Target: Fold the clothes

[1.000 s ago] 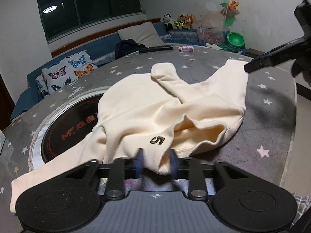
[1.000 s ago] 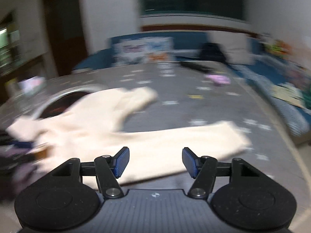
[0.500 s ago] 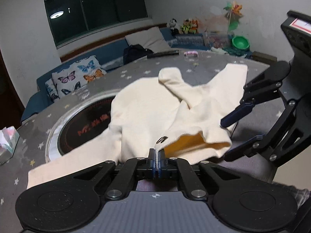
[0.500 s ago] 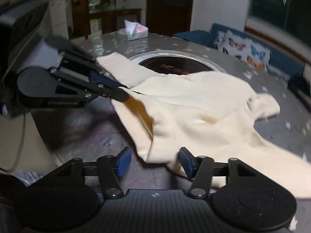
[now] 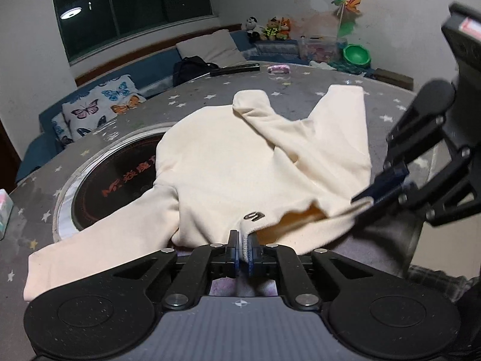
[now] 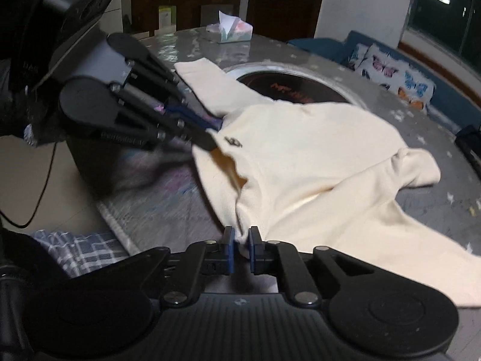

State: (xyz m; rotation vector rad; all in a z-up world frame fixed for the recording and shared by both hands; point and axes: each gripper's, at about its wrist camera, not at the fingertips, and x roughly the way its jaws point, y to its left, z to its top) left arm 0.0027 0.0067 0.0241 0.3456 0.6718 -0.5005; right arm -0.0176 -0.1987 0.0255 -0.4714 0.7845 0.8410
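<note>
The left gripper (image 5: pixel 244 248) has its blue-padded fingers (image 5: pixel 236 251) drawn close together, pinching a ribbed edge of a cream sweatshirt (image 5: pixel 228 162) near a small dark "5" mark (image 5: pixel 254 216) printed on the cloth. The right gripper (image 6: pixel 239 245) likewise has its fingers (image 6: pixel 229 248) narrowed onto a bunched fold of the same garment's edge, with cloth visible between the pads. In the left wrist view the right gripper (image 5: pixel 377 191) enters from the right side and meets the fabric edge at its tips; in the right wrist view the left gripper (image 6: pixel 207 138) reaches in from the left and grips the edge beside the mark. Between the two grip points the edge sags open, exposing a yellower interior. The sweatshirt lies spread on a round table (image 5: pixel 300 87) covered in grey cloth with a star pattern, one sleeve (image 5: pixel 90 249) extending to the left edge, another sleeve (image 5: pixel 345 111) running away to the right, and a rounded part folded over at the far side. The garment partly covers a dark circular inset (image 5: pixel 114 177) with red lettering in the table's centre. A tissue box (image 6: pixel 233 30) stands on the table's far side in the right wrist view. Beyond the table are a blue sofa (image 5: pixel 156 66), a butterfly-print cushion (image 5: pixel 99 105), a dark bag (image 5: pixel 191 66), soft toys (image 5: pixel 267 25), a green bowl (image 5: pixel 356 55) and a pinwheel (image 5: pixel 345 3).
</note>
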